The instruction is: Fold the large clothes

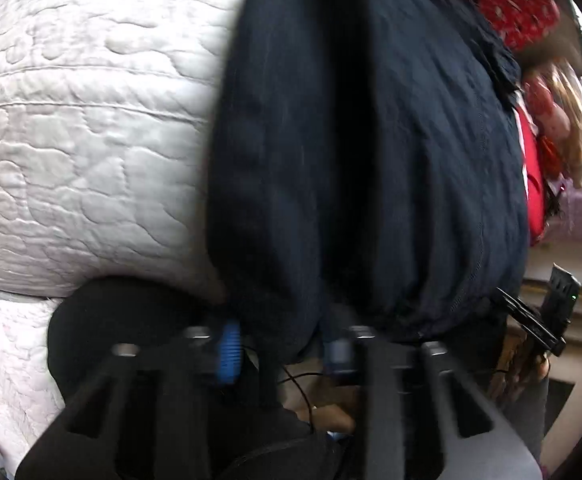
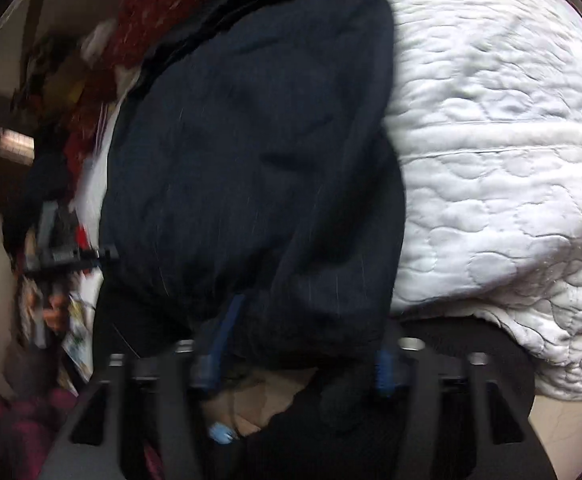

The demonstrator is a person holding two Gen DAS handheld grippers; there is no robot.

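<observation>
Strong fisheye bending in both wrist views, with dark vignette corners, heaviest from 7 to 11 o'clock. Bright, even light on the white quilted bed cover (image 1: 83, 152) (image 2: 503, 168), near blown out at 8 o'clock in the left view; deep shadow in the folds of the dark navy pinstriped garment (image 1: 371, 168) (image 2: 251, 152). Motion blur throughout, worst on the cluttered edges at 2 o'clock left and 9 o'clock right.

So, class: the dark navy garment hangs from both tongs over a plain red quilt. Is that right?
Not quite. The quilt is white and stitched, not red, as both wrist views show. The rest holds: the navy garment hangs from the left tongs and right tongs.
</observation>
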